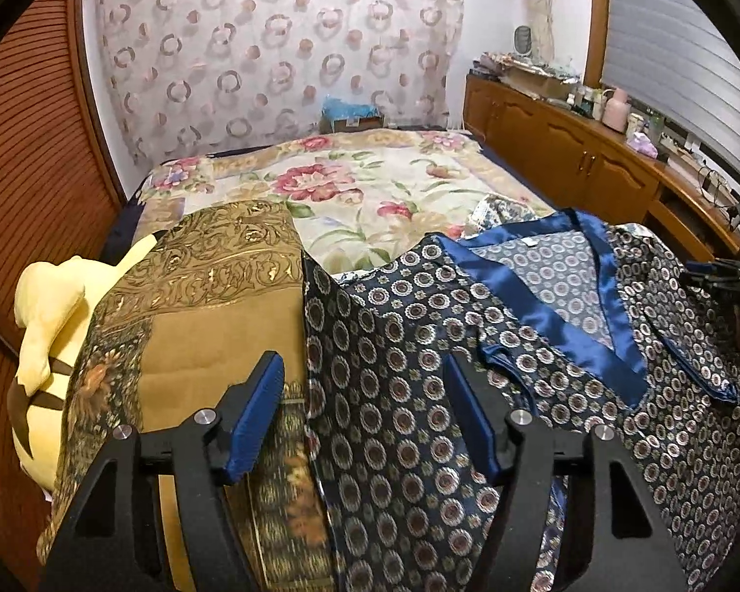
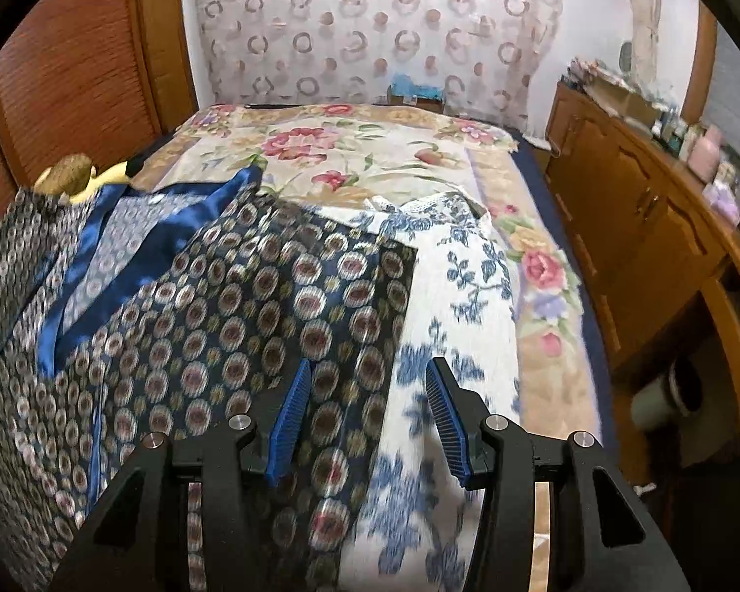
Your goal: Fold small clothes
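A bed point(image 1: 380, 182) covered by a floral spread filled the middle of the room, running from the near edge to the far curtained wall point(image 1: 281, 49). A long wooden cabinet point(image 1: 557, 143) with clutter on its top stood along the right side, and a slatted wooden door point(image 1: 29, 158) lay on the left.

The dark blue patterned top point(image 1: 542, 335), trimmed with plain blue satin at its V neck, was spread across the near part of the bed. In the right wrist view its right sleeve or side point(image 2: 291, 296) lay over a white garment with blue flowers point(image 2: 459, 306). To the left of the top sat a gold-brown brocade cushion point(image 1: 207, 306), with a yellow plush toy point(image 1: 44, 315) just beyond it at the far left.

The left gripper point(image 1: 365, 394) hung above the top's left edge, where it met the cushion; its jaws stood fairly wide, the cloth below and not pinched. The right gripper point(image 2: 367, 409) hovered over the top's right edge, jaws moderately apart, gripping nothing.
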`<action>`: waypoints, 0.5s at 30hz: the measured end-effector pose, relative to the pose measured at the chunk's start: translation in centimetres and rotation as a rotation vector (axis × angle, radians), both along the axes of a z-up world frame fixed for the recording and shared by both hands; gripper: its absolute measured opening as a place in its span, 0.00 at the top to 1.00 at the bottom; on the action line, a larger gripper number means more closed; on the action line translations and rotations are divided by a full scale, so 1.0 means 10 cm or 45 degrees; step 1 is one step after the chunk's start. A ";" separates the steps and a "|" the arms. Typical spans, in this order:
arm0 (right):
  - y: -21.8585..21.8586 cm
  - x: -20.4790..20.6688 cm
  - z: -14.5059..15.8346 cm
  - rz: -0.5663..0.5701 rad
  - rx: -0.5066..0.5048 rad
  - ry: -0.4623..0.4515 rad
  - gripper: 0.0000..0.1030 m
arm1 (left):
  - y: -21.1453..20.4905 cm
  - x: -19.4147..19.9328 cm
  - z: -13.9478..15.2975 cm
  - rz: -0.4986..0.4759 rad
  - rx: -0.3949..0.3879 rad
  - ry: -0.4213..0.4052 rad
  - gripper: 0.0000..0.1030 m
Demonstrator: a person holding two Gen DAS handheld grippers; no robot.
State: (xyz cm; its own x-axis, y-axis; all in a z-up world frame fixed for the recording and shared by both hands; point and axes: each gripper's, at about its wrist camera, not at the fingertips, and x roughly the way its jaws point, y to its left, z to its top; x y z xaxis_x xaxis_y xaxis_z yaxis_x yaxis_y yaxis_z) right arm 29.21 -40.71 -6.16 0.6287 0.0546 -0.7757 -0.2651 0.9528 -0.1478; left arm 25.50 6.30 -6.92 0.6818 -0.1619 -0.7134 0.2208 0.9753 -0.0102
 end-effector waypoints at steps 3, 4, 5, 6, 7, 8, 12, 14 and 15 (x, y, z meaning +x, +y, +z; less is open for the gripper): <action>-0.02 0.17 -0.05 -0.006 0.046 0.041 0.51 | 0.02 0.07 -0.04 0.004 -0.007 0.021 0.34; -0.01 0.23 -0.08 0.005 0.053 0.058 0.51 | 0.03 0.09 -0.05 0.005 -0.011 0.027 0.34; 0.01 0.25 -0.10 0.010 0.051 0.065 0.51 | 0.04 0.11 -0.05 0.005 -0.016 0.031 0.39; 0.02 0.28 -0.11 0.020 0.050 0.072 0.55 | 0.05 0.12 -0.05 0.002 -0.022 0.037 0.42; 0.04 0.31 -0.13 0.040 0.051 0.082 0.60 | 0.05 0.13 -0.05 0.001 -0.027 0.046 0.43; 0.07 0.31 -0.14 0.059 0.040 0.082 0.66 | 0.05 0.13 -0.05 -0.003 -0.031 0.048 0.43; 0.13 0.30 -0.10 0.131 0.011 0.060 0.91 | 0.02 0.17 -0.03 -0.027 -0.026 0.055 0.45; 0.13 0.28 -0.06 0.137 0.000 0.020 0.95 | 0.01 0.20 -0.02 -0.034 -0.029 0.056 0.45; 0.10 0.28 -0.02 0.110 -0.020 -0.023 0.96 | 0.01 0.21 -0.01 -0.033 -0.027 0.055 0.45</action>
State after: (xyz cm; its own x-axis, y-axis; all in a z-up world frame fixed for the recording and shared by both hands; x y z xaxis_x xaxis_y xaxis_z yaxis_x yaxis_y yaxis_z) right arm 31.96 -39.72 -6.38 0.6358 0.0976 -0.7656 -0.3437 0.9240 -0.1677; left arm 27.62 6.39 -7.07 0.6457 -0.1946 -0.7384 0.2448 0.9687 -0.0412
